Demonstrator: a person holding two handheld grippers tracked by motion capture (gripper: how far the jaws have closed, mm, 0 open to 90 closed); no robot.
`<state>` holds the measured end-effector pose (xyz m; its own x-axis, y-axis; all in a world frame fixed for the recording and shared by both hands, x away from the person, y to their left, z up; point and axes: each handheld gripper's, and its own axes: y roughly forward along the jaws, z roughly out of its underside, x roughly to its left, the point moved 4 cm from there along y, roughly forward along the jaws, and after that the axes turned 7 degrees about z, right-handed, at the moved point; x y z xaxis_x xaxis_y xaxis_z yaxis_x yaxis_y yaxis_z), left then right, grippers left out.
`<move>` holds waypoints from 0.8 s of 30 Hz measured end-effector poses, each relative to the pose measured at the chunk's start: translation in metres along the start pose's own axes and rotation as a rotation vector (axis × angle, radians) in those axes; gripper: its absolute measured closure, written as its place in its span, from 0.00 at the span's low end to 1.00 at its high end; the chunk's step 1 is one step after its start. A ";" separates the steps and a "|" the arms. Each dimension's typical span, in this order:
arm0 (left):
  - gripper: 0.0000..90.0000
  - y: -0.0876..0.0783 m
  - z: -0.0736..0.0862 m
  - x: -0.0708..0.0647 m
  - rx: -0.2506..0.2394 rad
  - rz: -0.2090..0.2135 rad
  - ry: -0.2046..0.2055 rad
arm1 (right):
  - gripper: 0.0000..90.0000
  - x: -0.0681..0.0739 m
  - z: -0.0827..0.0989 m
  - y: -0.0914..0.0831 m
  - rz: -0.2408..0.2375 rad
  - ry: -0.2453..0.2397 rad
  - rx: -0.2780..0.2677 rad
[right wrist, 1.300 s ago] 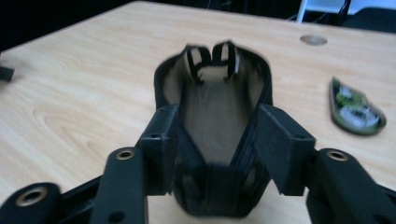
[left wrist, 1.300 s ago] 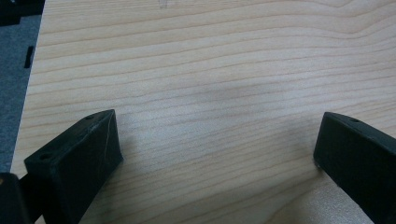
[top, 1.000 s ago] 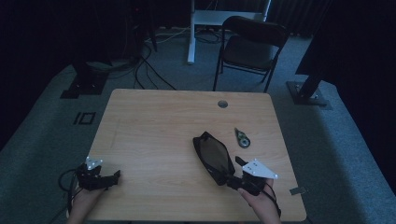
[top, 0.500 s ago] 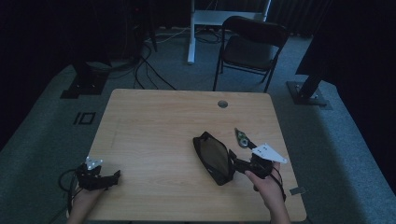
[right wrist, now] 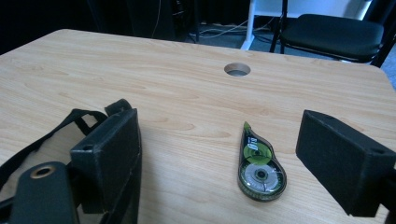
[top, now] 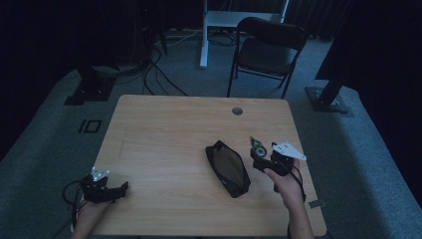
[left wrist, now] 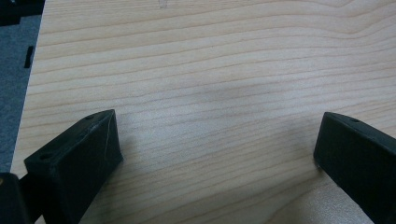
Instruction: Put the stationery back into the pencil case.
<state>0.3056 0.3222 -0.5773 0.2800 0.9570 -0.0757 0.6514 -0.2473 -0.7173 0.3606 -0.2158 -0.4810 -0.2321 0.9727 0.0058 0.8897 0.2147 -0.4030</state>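
We see the tape roller point(right wrist: 259, 164) on the table point(top: 164, 134), just ahead of our right claw point(right wrist: 219, 158), right of the black pouch point(top: 228, 168). The claw's jaws have just been opening wide, holding nothing. The roller's pointy tip aims away from the claw, toward the table's round hole point(right wrist: 237, 69).

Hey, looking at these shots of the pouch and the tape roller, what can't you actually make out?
- Black zippered pouch: the high view is too dim to tell whether it is open; in the right gripper view the gripper's own left jaw hides most of it.
- Green teardrop correction-tape roller: its label print is too small to read; in the high view the right gripper overlaps it.
- Left gripper: dark silhouette in the high view.
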 end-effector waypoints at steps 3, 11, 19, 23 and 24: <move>0.01 0.000 0.000 0.000 0.000 0.000 0.000 | 0.14 -0.005 0.001 0.008 0.005 0.005 0.014; 0.01 0.000 0.000 0.000 0.001 0.000 0.001 | 0.14 -0.016 0.008 0.030 0.024 0.019 0.041; 0.01 0.000 0.000 0.000 0.000 0.000 0.000 | 0.14 -0.019 0.016 0.049 0.054 -0.009 0.085; 0.01 0.000 0.000 0.000 0.000 0.000 0.000 | 0.14 -0.023 0.019 0.059 0.058 -0.002 0.107; 0.01 0.000 0.000 0.000 0.000 0.000 0.000 | 0.14 -0.024 0.019 0.061 0.058 -0.006 0.113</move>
<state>0.3056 0.3222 -0.5773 0.2801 0.9570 -0.0756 0.6513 -0.2473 -0.7174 0.4128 -0.2274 -0.5234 -0.1836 0.9827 -0.0258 0.8517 0.1459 -0.5033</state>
